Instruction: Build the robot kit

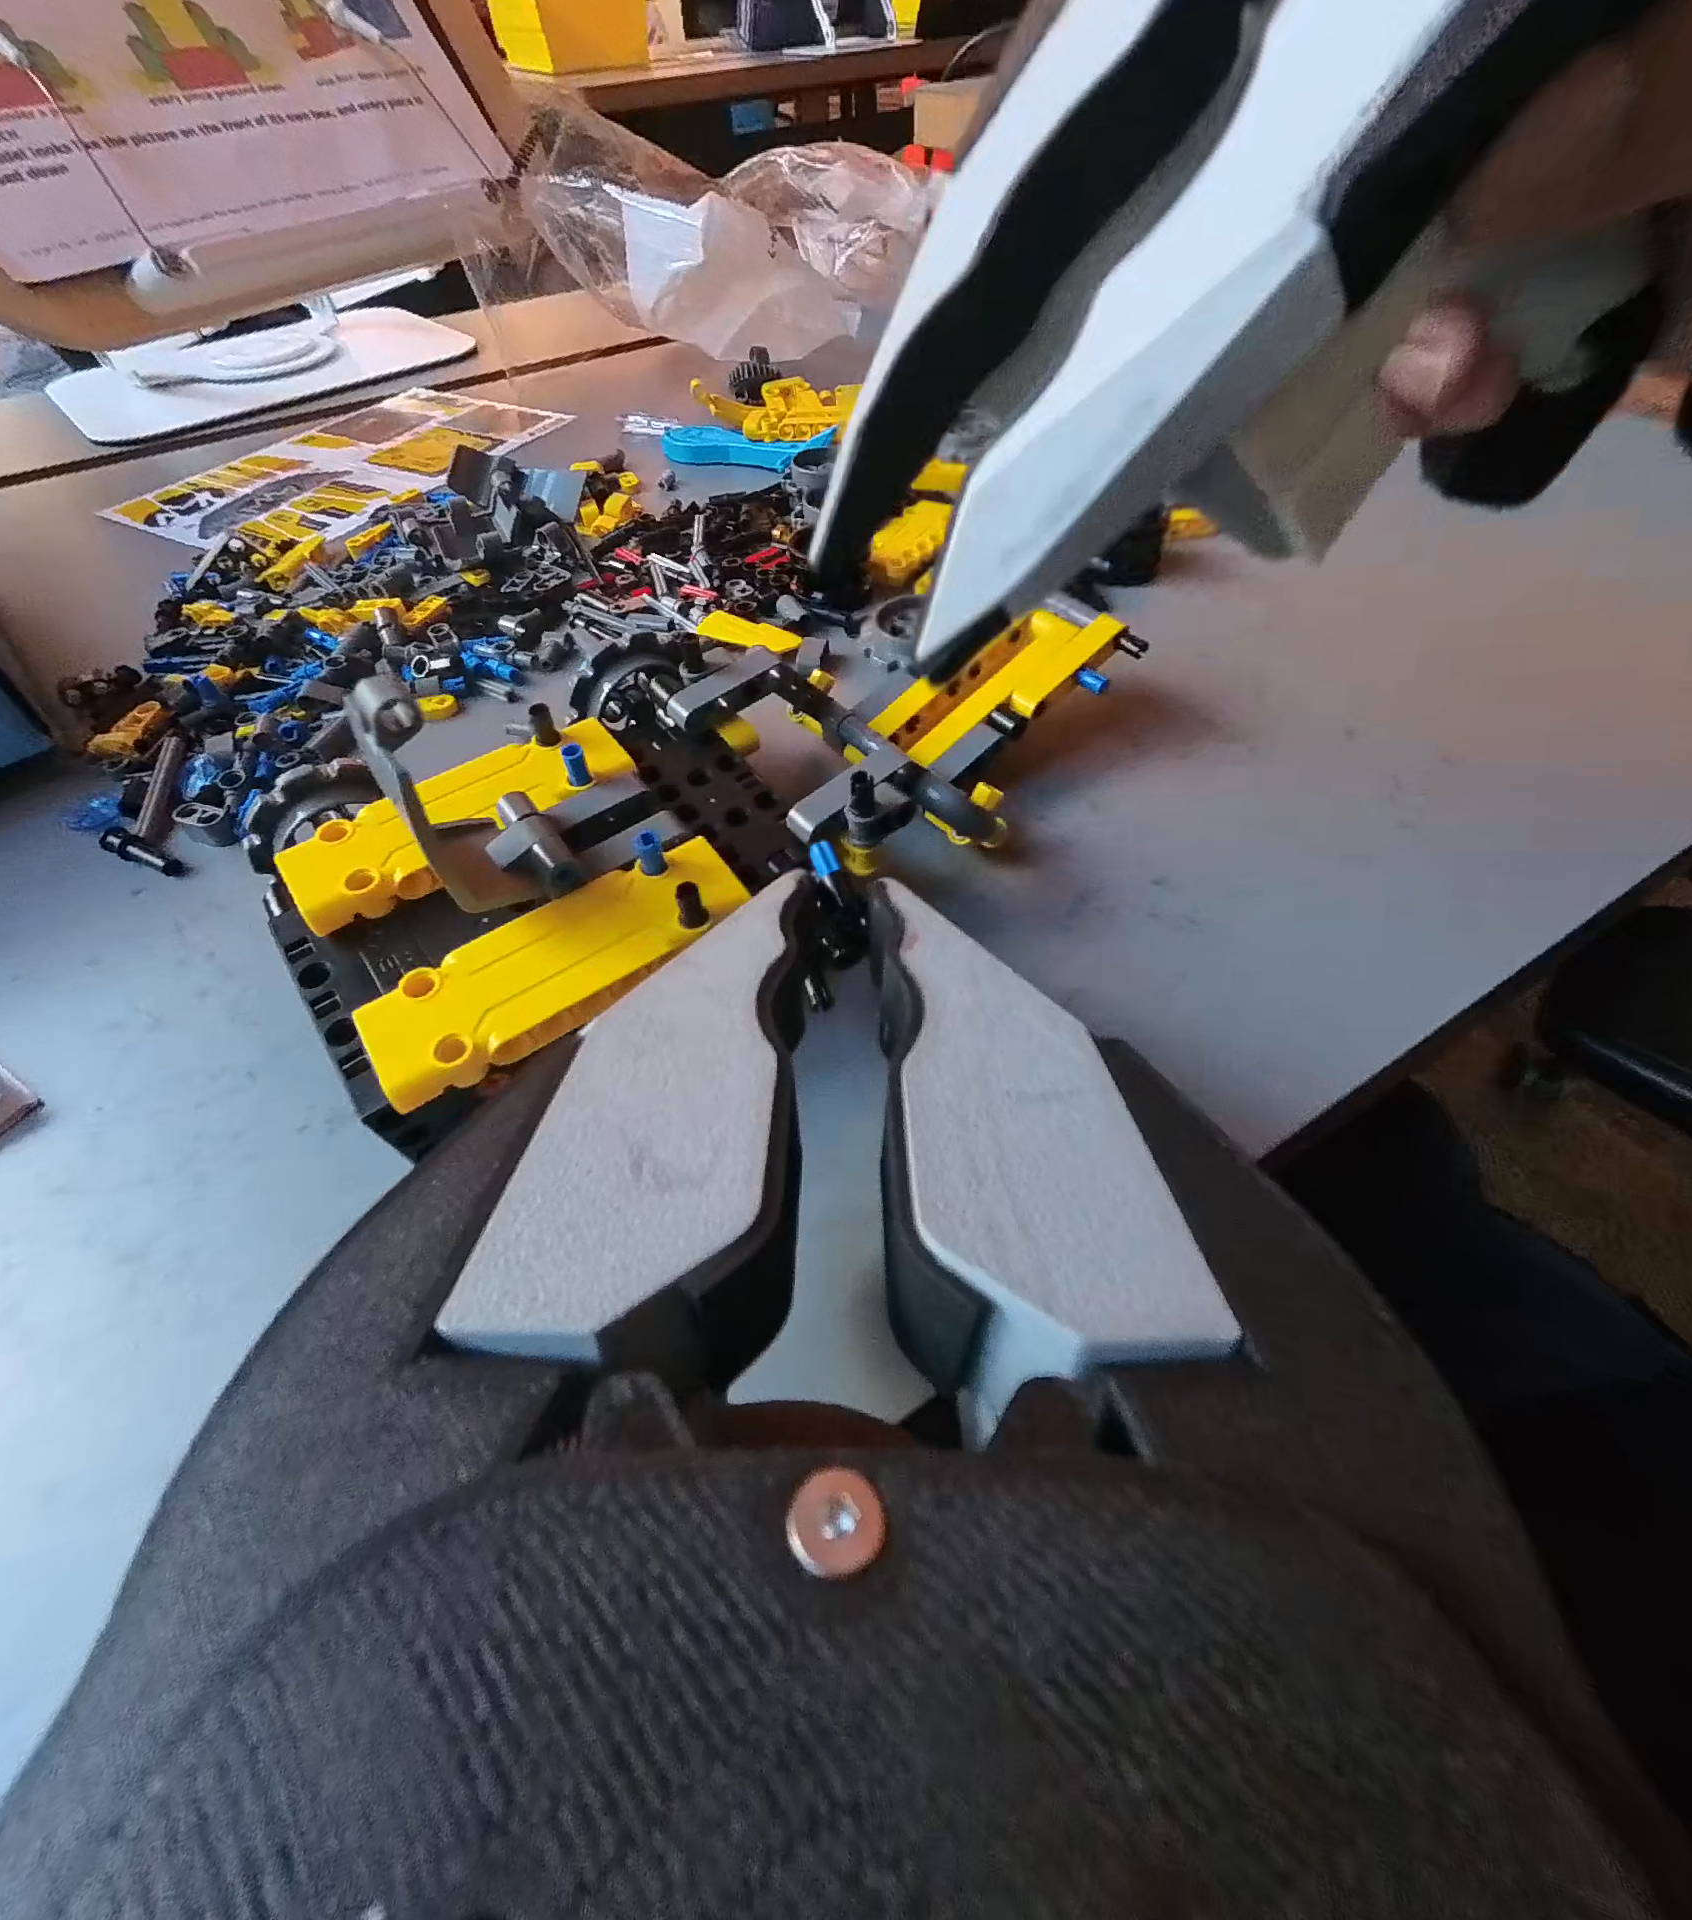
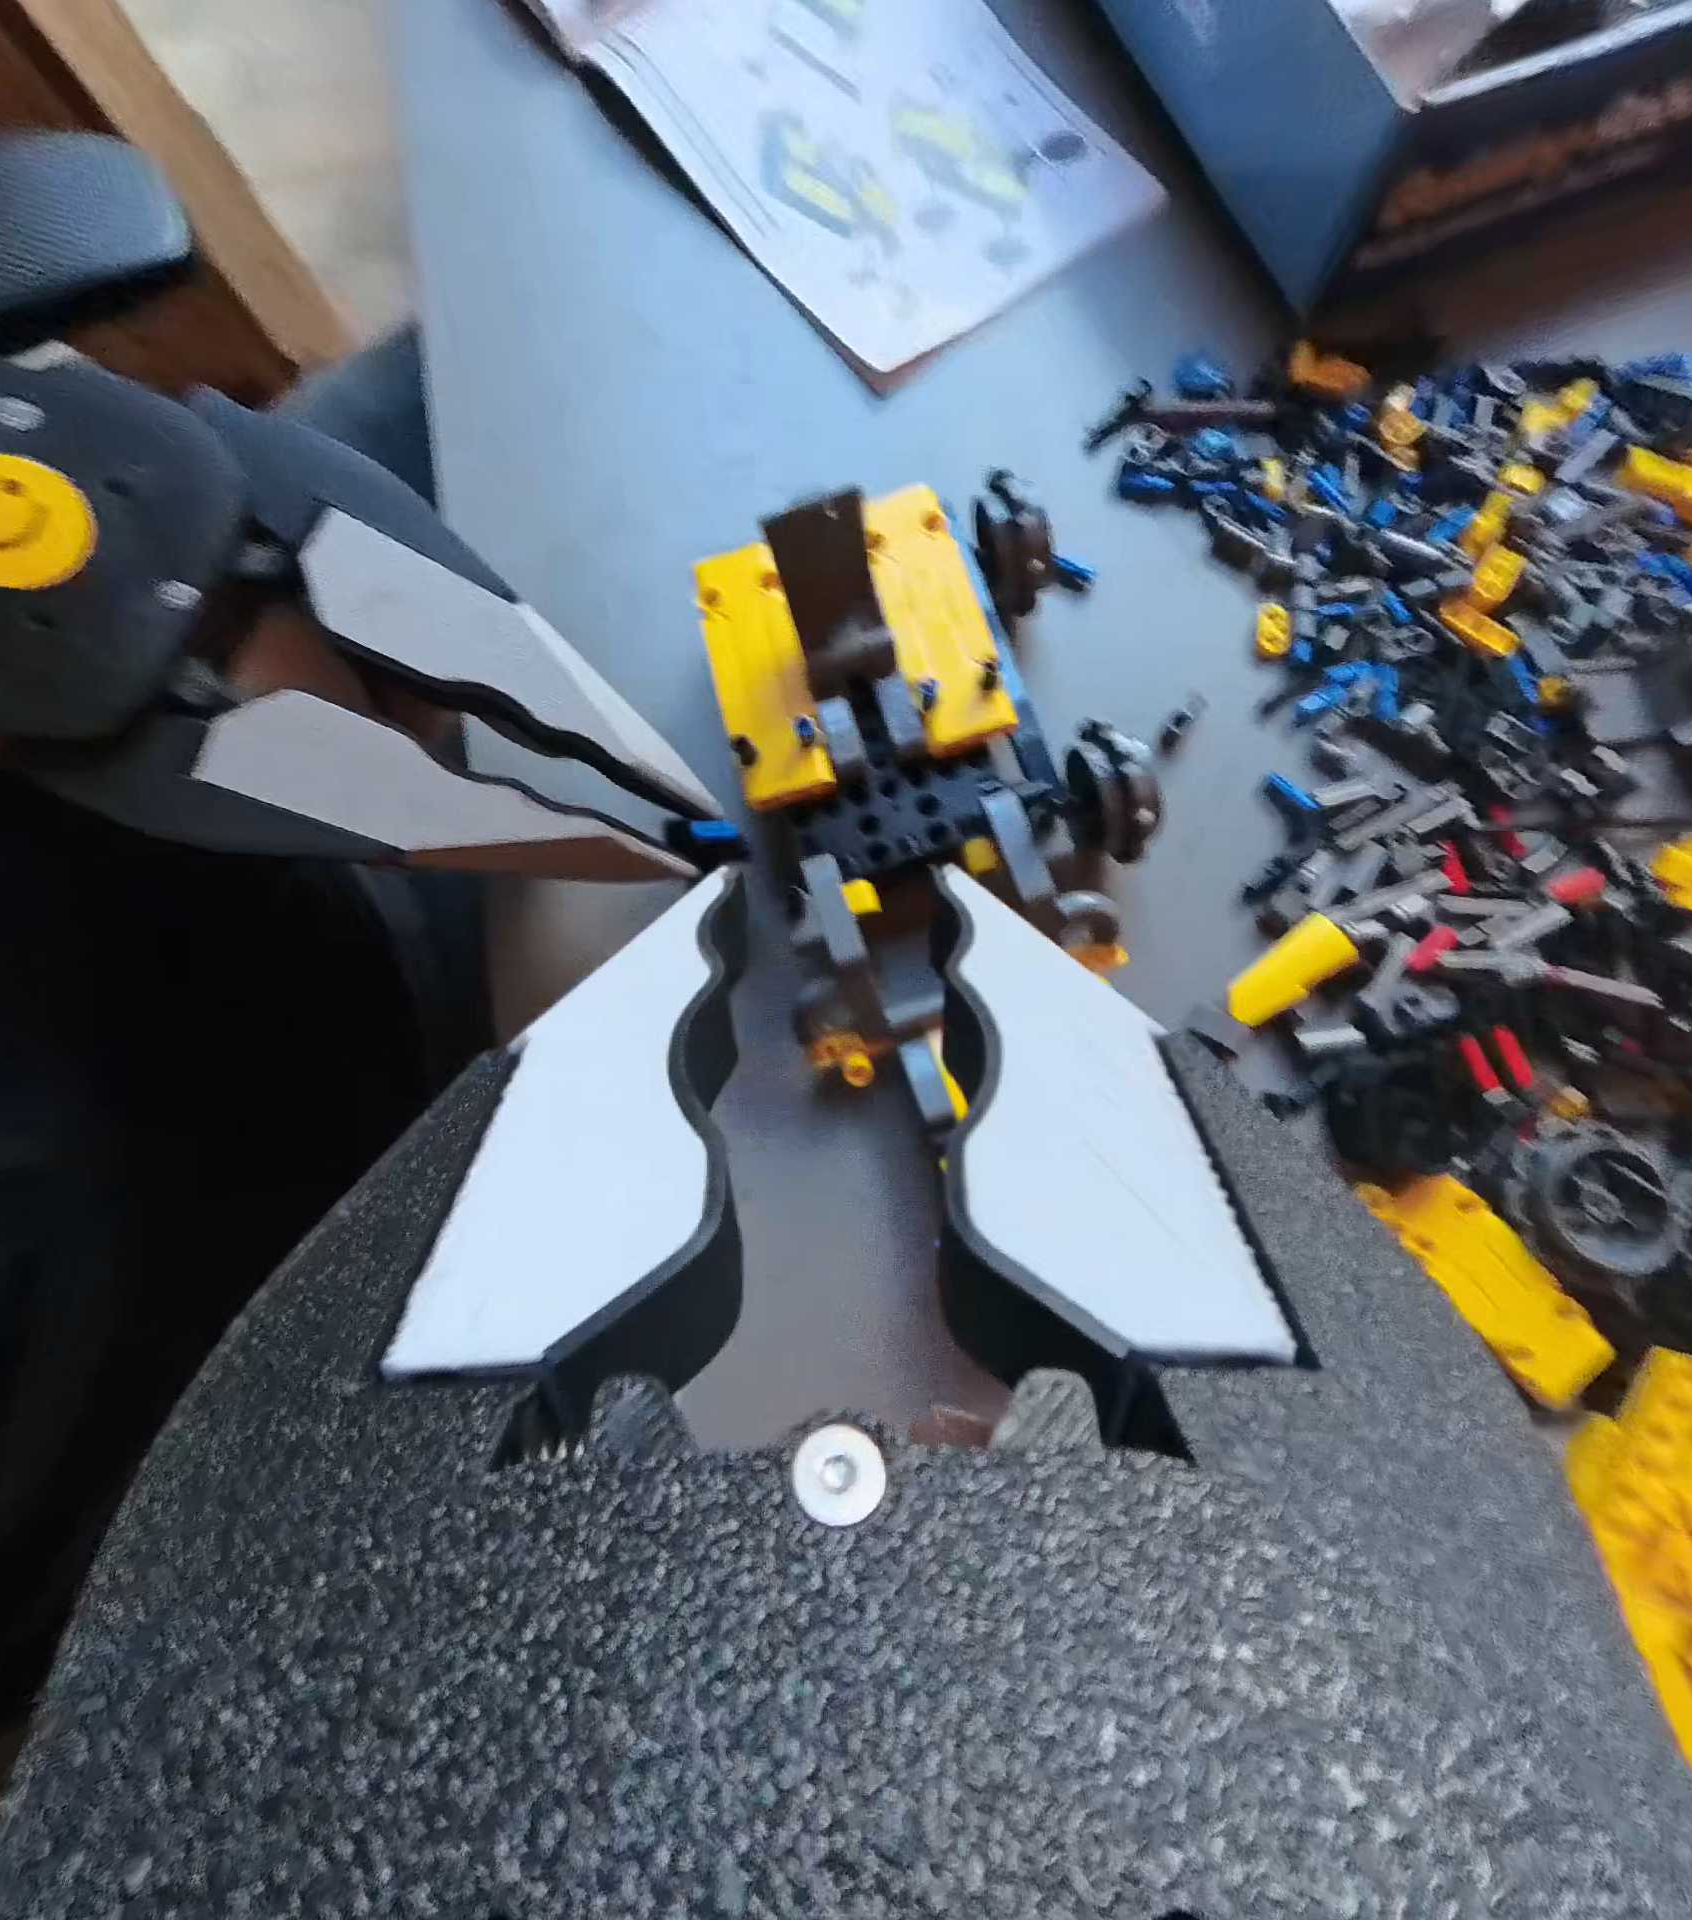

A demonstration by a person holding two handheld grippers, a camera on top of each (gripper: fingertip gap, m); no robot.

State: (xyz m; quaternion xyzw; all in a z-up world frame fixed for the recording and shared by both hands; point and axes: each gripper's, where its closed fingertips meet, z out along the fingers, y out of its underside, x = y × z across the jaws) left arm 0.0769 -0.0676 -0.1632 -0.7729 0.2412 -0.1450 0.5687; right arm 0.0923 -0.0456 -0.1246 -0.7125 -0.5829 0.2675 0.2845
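A half-built yellow, black and grey brick vehicle chassis (image 1: 530, 935) lies on the grey table (image 1: 1341, 727); it also shows in the right wrist view (image 2: 852, 665). My left gripper (image 1: 837, 904) is shut on a small black-and-blue pin (image 1: 826, 868) right at the chassis edge, beside a grey beam. The right wrist view shows it (image 2: 707, 842) from the side with the pin (image 2: 707, 829). My right gripper (image 2: 837, 888) is open and empty, its fingers either side of the grey linkage (image 2: 852, 966) at the chassis end. In the left wrist view it (image 1: 883, 623) comes down from the upper right.
A big pile of loose small parts (image 1: 406, 623) lies behind the chassis (image 2: 1496, 727), with black wheels (image 2: 1600, 1195) and yellow beams (image 2: 1486, 1278). An instruction booklet (image 2: 873, 156), a blue box (image 2: 1444, 135), a sticker sheet (image 1: 333, 468), plastic bags (image 1: 717, 239) and a paper stand (image 1: 198, 135) ring them. The table edge (image 1: 1548, 935) is to the right. About 6 cm separates my left fingertips from my right.
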